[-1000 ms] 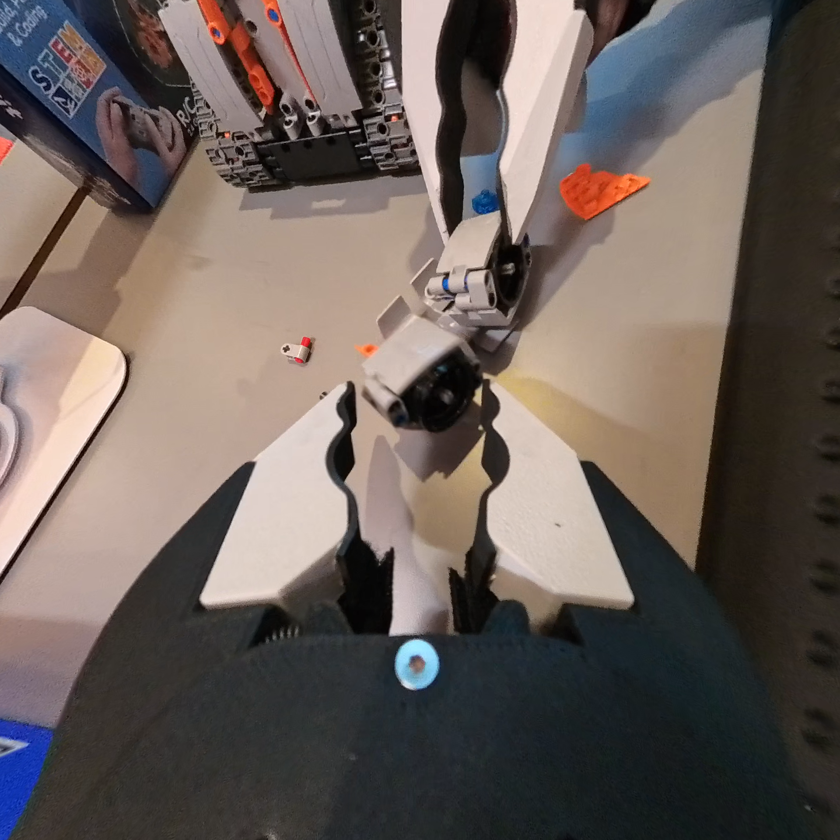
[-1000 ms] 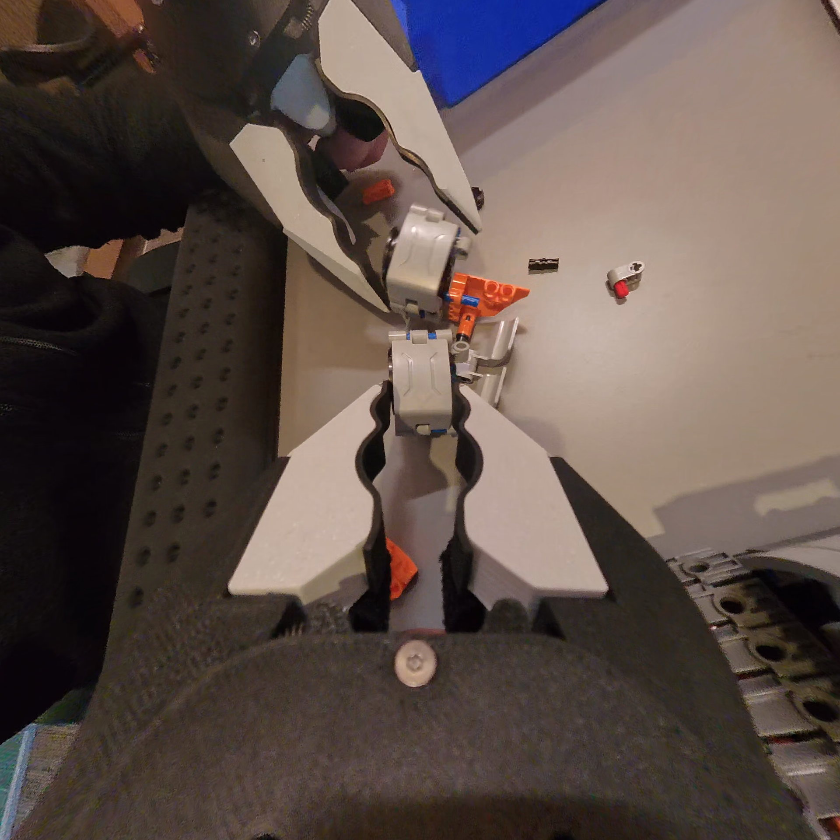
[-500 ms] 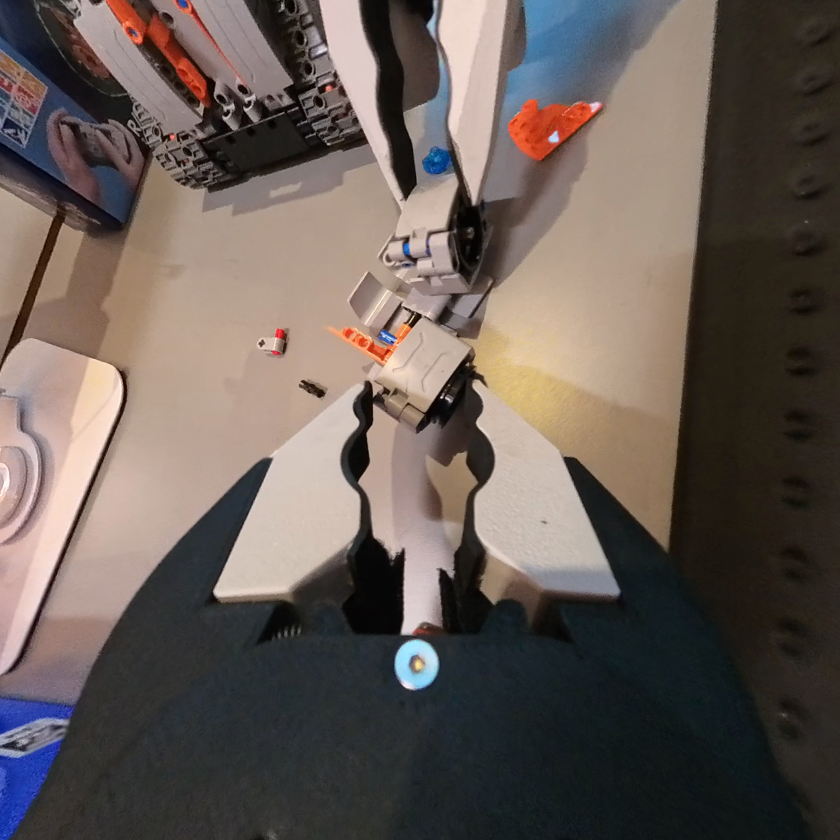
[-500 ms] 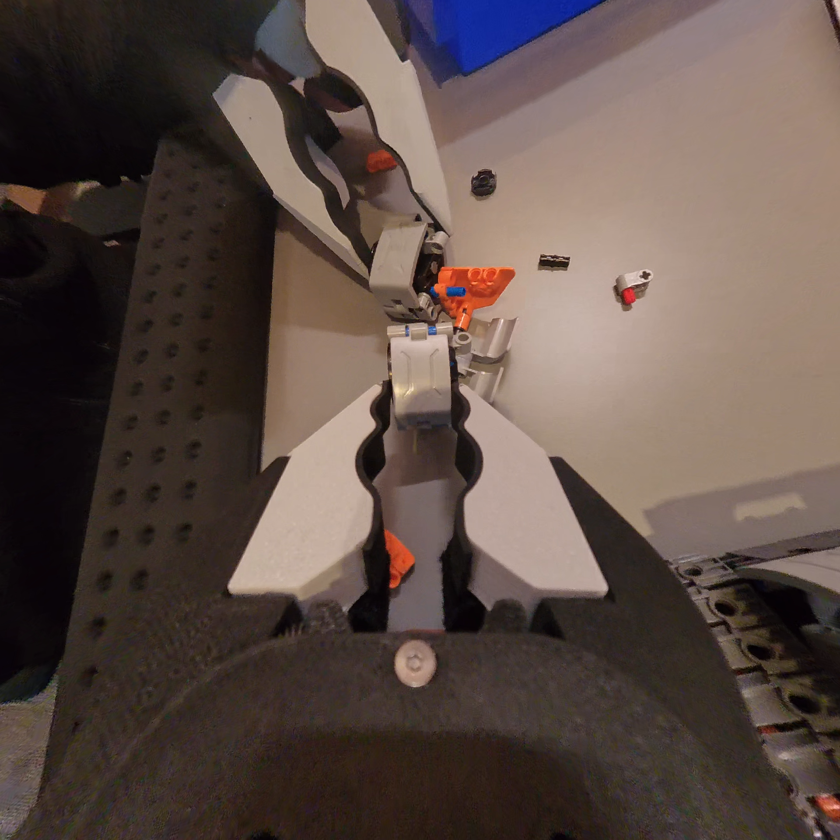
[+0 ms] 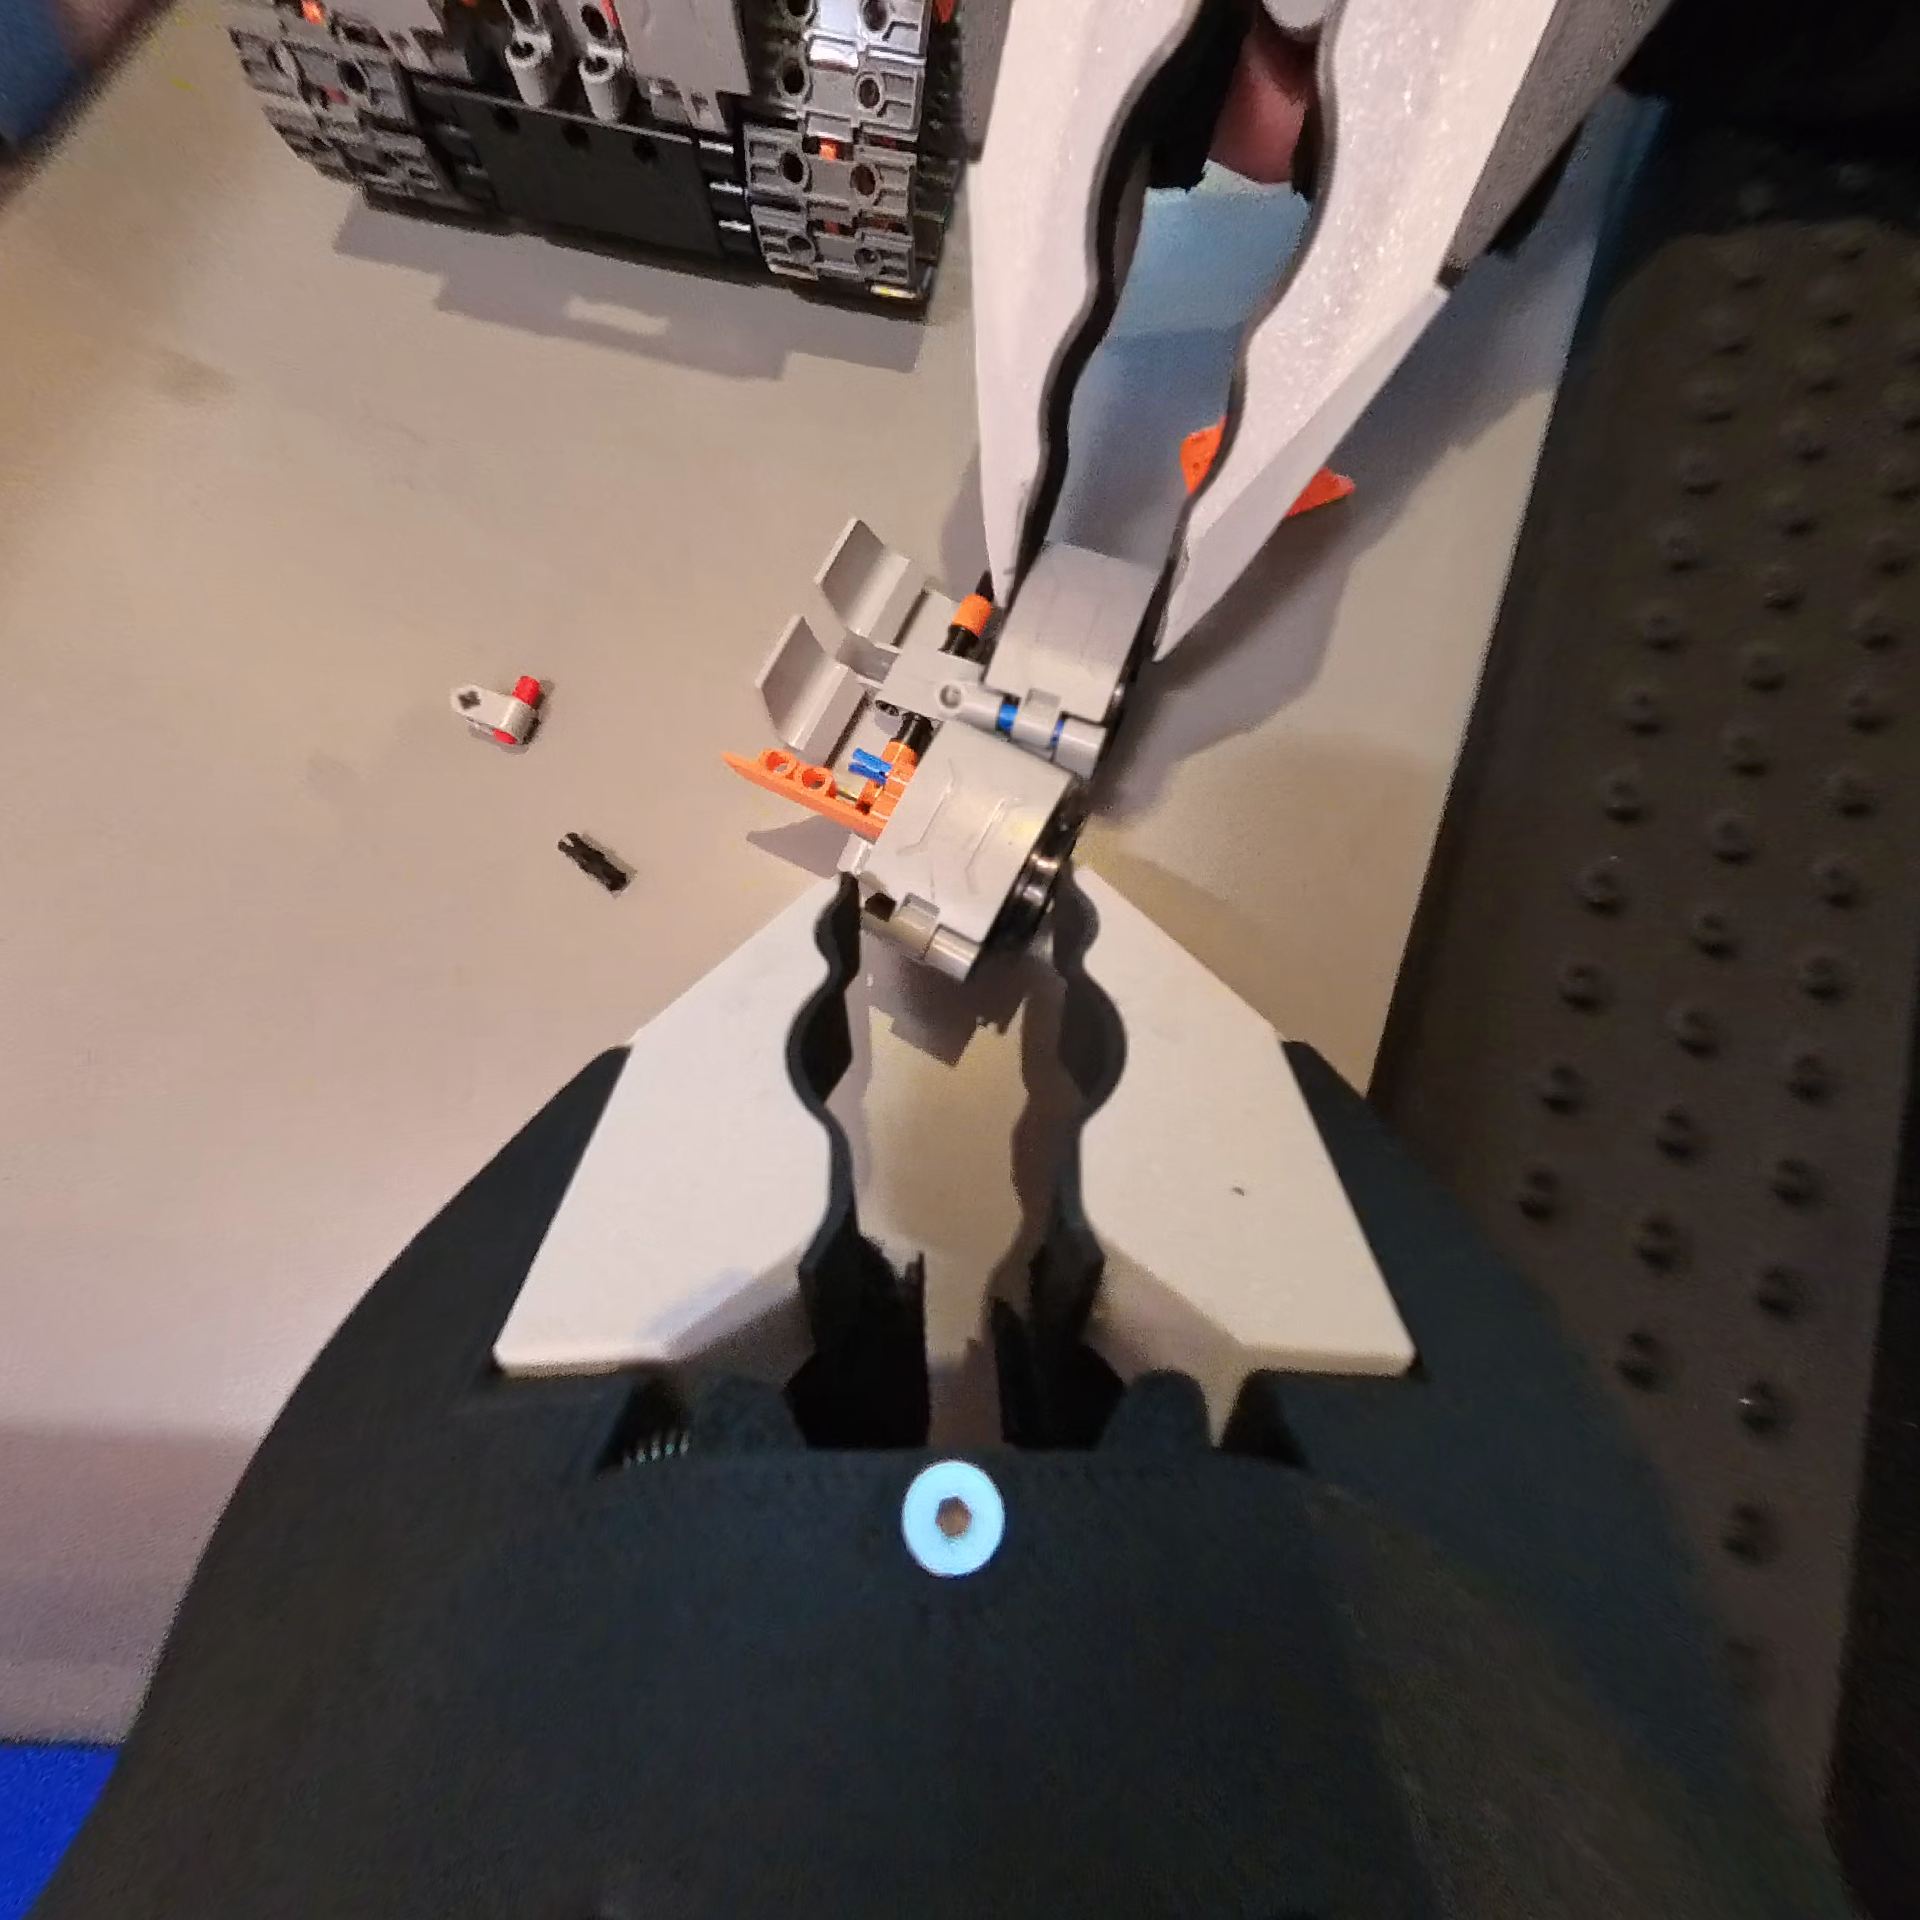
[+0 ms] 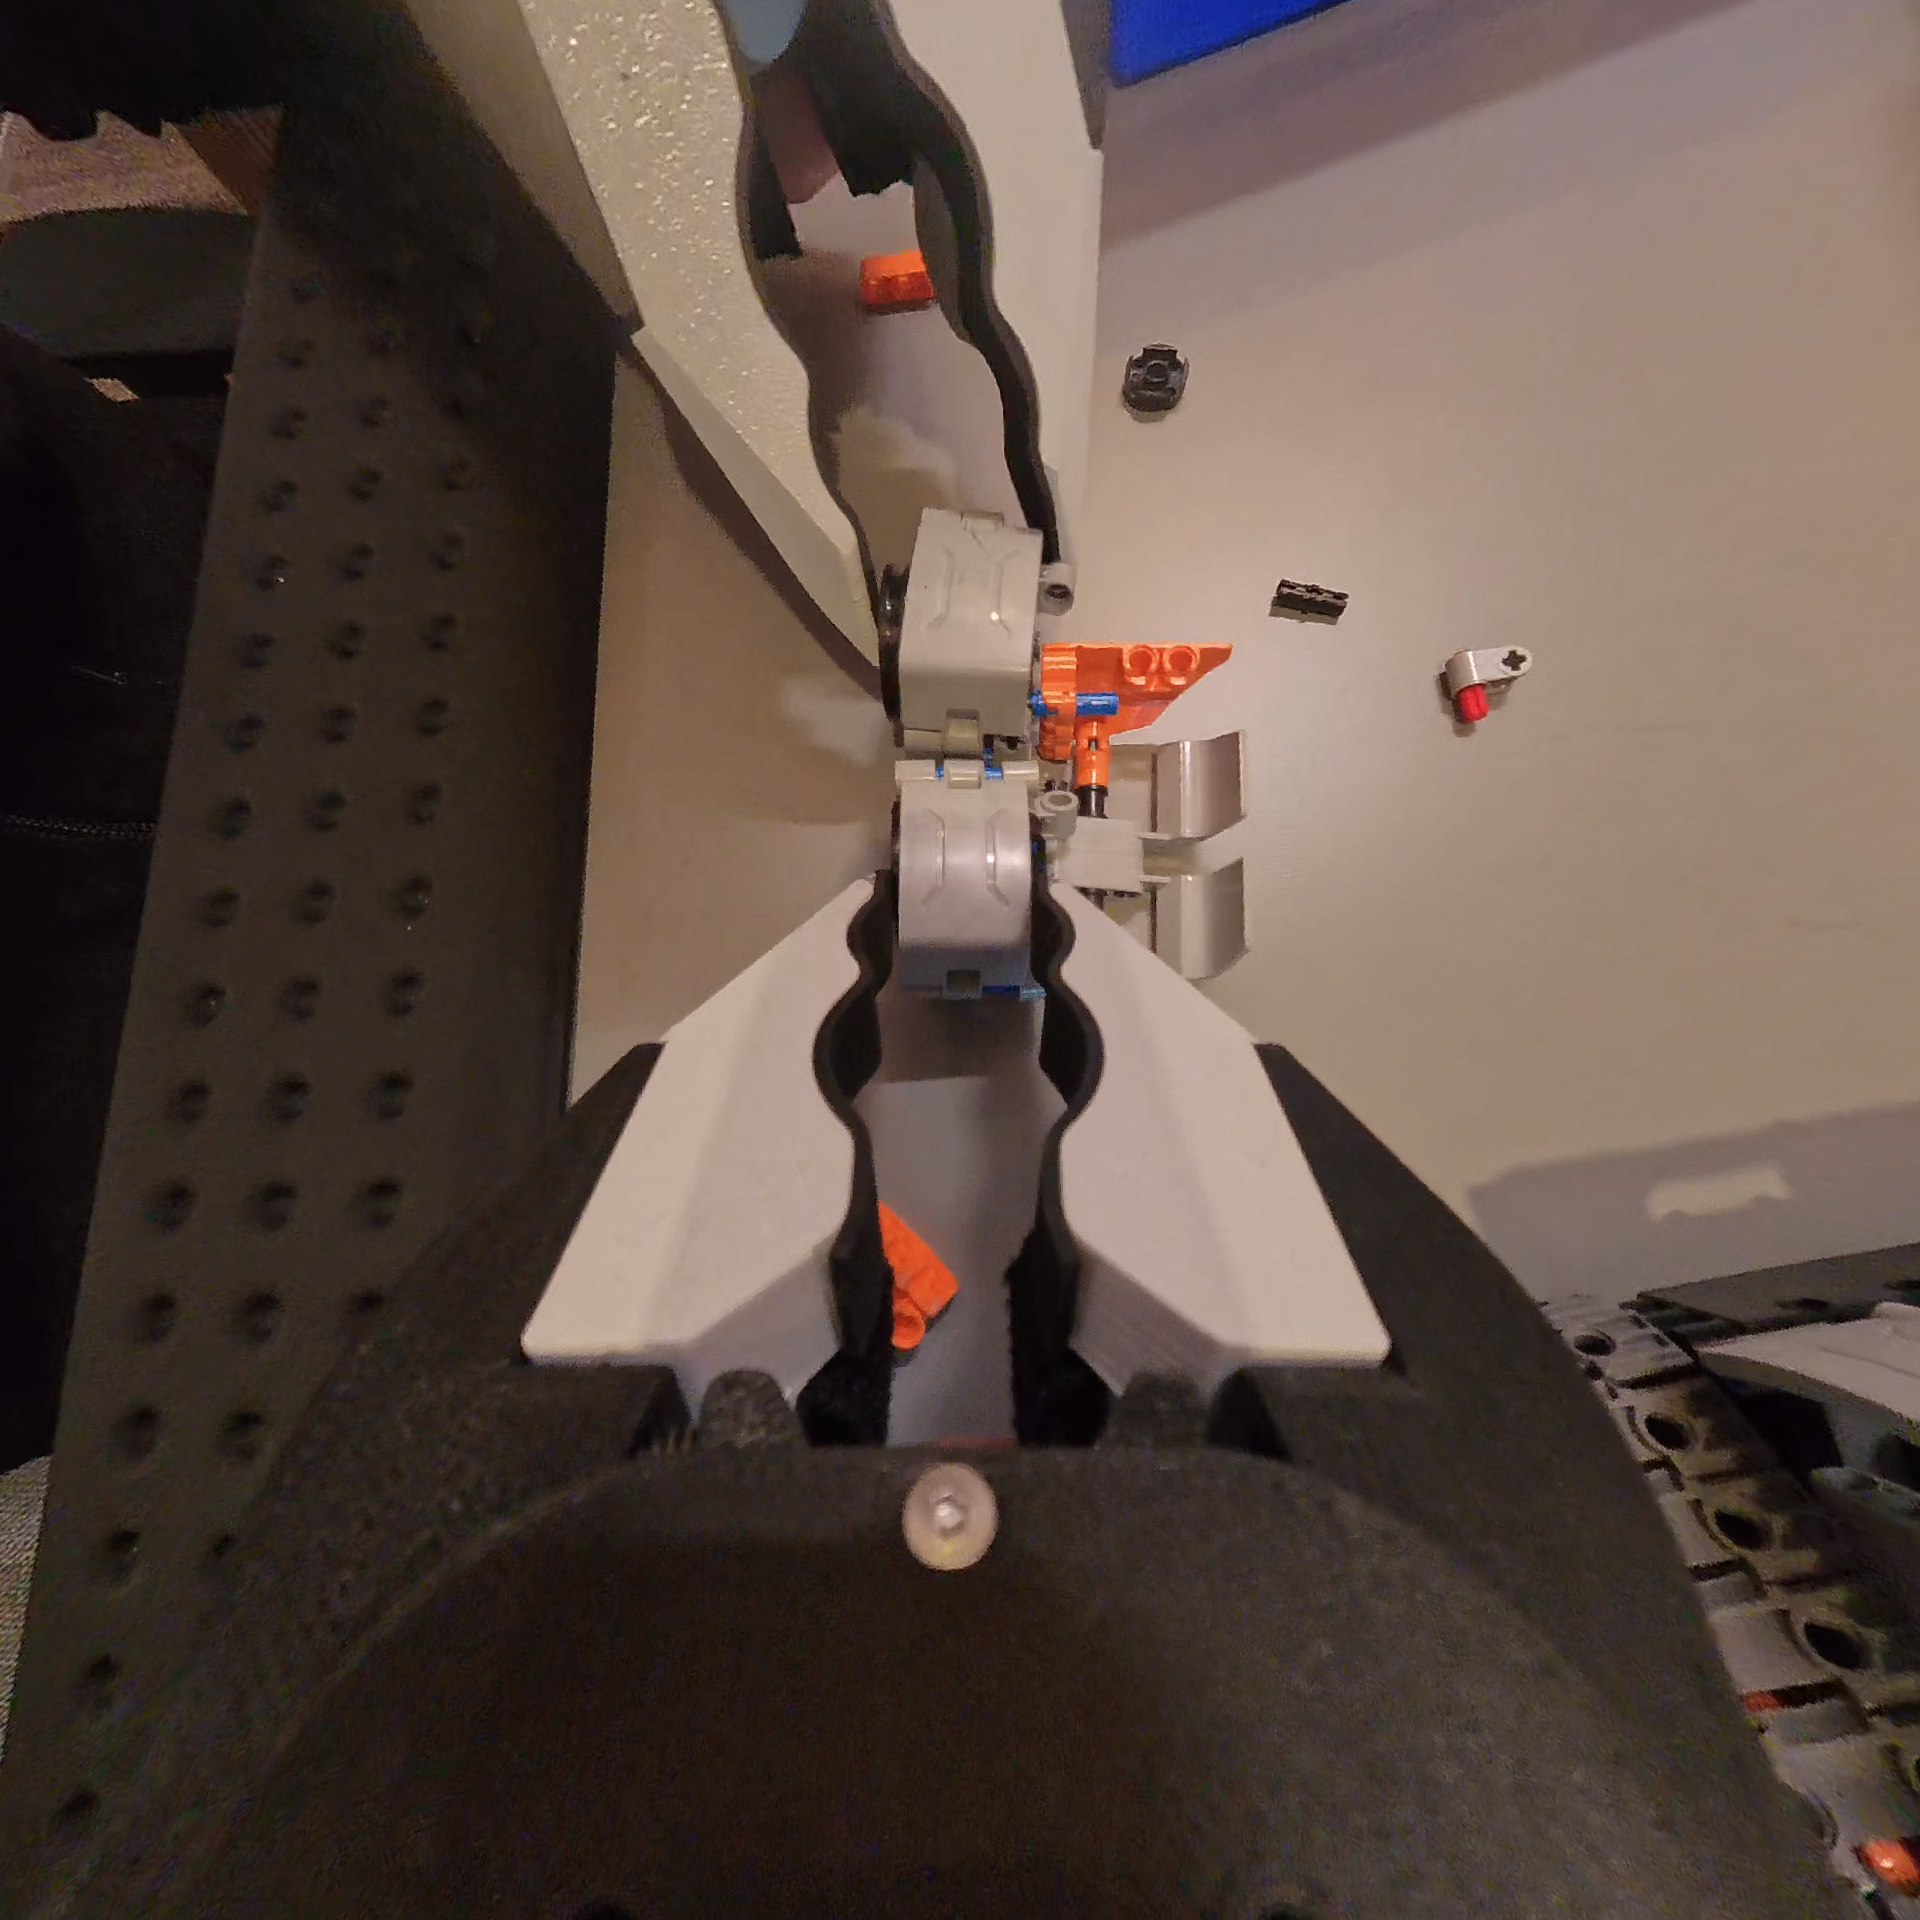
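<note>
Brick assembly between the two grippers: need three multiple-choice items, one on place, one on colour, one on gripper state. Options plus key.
1. Where does the small black pin lie?
A. loose on the table
B. in the left gripper
C. on the big brick model

2. What colour is the wedge plate on the brick assembly?
A. green
B. orange
C. yellow

3. How is the right gripper?
A. wide open and bare
B. out of view
C. shut on the assembly's grey end

Key: 1 A, it sits alone on the table near the grey-and-red connector. 2 B, orange in both views. 3 C, its fingers clamp the grey block.
</note>
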`<state>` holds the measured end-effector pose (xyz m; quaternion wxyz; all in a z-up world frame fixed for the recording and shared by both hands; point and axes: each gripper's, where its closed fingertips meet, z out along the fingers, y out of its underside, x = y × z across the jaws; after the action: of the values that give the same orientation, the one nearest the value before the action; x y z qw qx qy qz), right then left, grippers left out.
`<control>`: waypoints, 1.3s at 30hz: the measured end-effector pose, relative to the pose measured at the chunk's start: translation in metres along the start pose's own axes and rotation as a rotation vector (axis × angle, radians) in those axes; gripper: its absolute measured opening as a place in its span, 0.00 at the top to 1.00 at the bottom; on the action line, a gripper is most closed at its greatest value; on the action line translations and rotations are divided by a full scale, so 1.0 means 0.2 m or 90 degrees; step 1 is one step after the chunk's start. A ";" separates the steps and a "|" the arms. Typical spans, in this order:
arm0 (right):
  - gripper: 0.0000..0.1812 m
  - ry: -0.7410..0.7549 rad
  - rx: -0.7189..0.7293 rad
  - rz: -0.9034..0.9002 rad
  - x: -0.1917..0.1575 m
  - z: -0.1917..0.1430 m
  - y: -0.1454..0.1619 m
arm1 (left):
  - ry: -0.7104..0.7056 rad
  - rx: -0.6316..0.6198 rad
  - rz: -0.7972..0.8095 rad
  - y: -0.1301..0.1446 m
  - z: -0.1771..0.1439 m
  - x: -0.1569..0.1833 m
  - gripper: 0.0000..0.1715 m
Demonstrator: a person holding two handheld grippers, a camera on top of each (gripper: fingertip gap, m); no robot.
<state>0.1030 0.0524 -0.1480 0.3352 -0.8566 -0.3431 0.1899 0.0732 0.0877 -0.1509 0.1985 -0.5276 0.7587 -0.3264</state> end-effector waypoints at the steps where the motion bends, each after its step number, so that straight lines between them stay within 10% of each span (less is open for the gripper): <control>1: 0.87 0.001 -0.001 -0.001 0.00 0.00 0.00 | 0.016 -0.012 -0.014 0.00 0.00 0.00 0.80; 15: 0.87 0.018 -0.014 0.002 0.03 -0.01 0.04 | 0.210 0.000 -0.239 -0.06 0.02 -0.02 0.78; 22: 0.87 0.012 -0.007 0.014 0.04 -0.01 0.04 | 0.010 0.031 0.054 -0.01 -0.03 -0.07 0.64; 31: 0.87 -0.003 0.001 0.030 0.05 -0.01 0.04 | -0.329 -0.084 0.740 -0.02 0.00 -0.13 0.63; 39: 0.87 0.003 -0.005 0.016 0.05 -0.01 0.05 | -0.299 -0.098 0.784 -0.01 0.06 -0.12 0.75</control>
<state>0.1160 0.0524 -0.1541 0.3304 -0.8626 -0.3321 0.1908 0.0914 0.1052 -0.1591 0.4708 -0.0676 0.8793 0.0252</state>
